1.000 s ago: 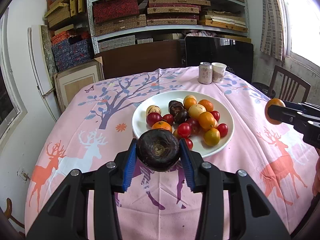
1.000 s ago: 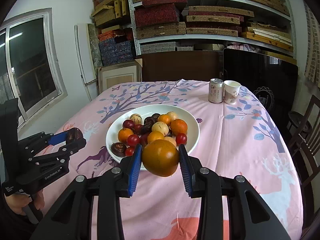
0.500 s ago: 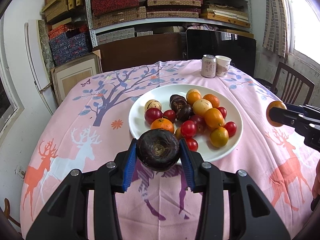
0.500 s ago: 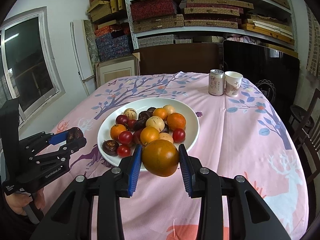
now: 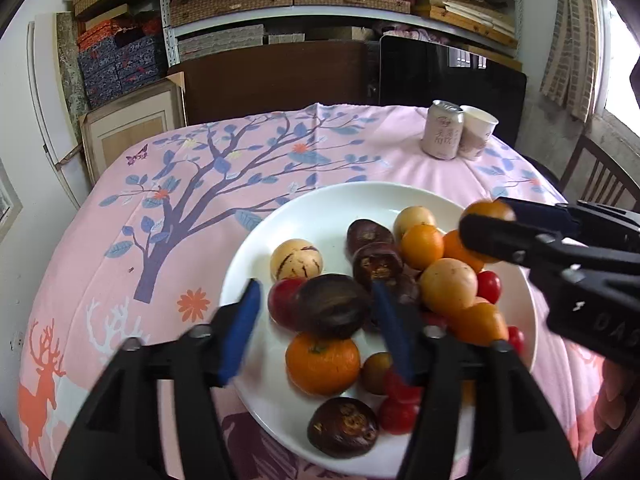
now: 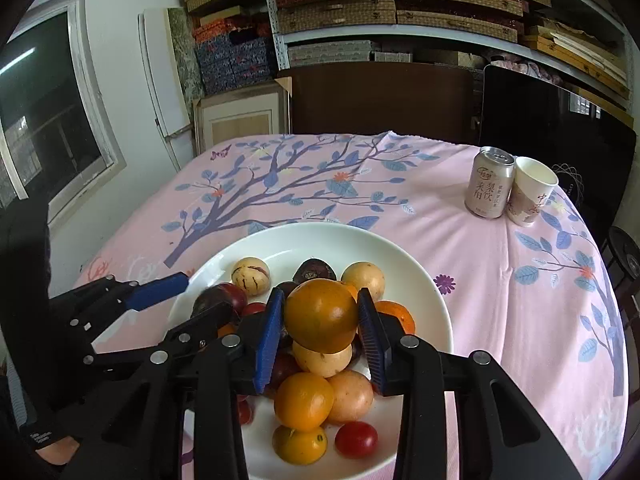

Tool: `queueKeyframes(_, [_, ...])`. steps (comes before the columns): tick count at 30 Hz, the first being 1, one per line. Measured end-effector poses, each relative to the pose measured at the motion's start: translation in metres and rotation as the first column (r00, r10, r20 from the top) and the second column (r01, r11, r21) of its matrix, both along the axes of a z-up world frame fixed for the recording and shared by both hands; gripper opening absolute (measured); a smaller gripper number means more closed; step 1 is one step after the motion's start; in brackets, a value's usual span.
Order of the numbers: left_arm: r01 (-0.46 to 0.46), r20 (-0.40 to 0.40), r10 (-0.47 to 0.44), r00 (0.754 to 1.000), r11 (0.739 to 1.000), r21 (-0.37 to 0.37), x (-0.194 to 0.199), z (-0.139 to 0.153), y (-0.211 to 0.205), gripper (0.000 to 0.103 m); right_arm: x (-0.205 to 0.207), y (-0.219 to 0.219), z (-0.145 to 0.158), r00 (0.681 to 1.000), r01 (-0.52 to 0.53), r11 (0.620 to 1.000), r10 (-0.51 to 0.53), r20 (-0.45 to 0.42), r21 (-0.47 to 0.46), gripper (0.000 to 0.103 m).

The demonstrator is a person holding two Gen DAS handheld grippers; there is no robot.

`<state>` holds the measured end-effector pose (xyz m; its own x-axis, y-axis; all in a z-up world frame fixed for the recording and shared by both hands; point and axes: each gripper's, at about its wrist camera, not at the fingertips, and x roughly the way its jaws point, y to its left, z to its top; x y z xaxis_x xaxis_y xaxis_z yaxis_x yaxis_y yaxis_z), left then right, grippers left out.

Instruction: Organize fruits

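At frame center, the left gripper [image 5: 316, 312] stands with jaws apart around the dark fruit [image 5: 331, 306], which may roll off the heaped plate [image 5: 320, 208]; the right gripper [image 6: 320, 320], jaws clamped on the orange fruit [image 6: 321, 315], could topple the pile.

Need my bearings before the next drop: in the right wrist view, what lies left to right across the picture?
Left claw → speckled pale fruit → orange fruit held in the right claw → white plate's right rim → drink can → paper cup.
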<state>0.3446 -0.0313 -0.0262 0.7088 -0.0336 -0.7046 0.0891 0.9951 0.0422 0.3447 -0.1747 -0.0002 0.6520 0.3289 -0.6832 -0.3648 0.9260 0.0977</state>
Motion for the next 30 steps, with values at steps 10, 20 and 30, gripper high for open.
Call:
queueKeyframes(10, [-0.046, 0.038, 0.045, 0.998, 0.999, 0.026, -0.052, 0.010, 0.019, 0.095, -0.073, -0.032, 0.006, 0.997, 0.068, 0.997, -0.069, 0.024, 0.044, 0.098])
queueKeyframes(20, [-0.082, 0.058, 0.081, 0.995, 0.997, 0.012, -0.173, 0.026, 0.031, 0.098, -0.188, -0.074, -0.003, 0.985, 0.171, 0.981, -0.173, 0.018, 0.091, 0.100])
queueKeyframes(30, [-0.084, 0.129, 0.088, 0.988, 0.996, -0.037, -0.286, 0.045, 0.026, 0.098, -0.274, -0.091, 0.016, 0.964, 0.222, 0.974, -0.227, 0.138, 0.047, 0.100])
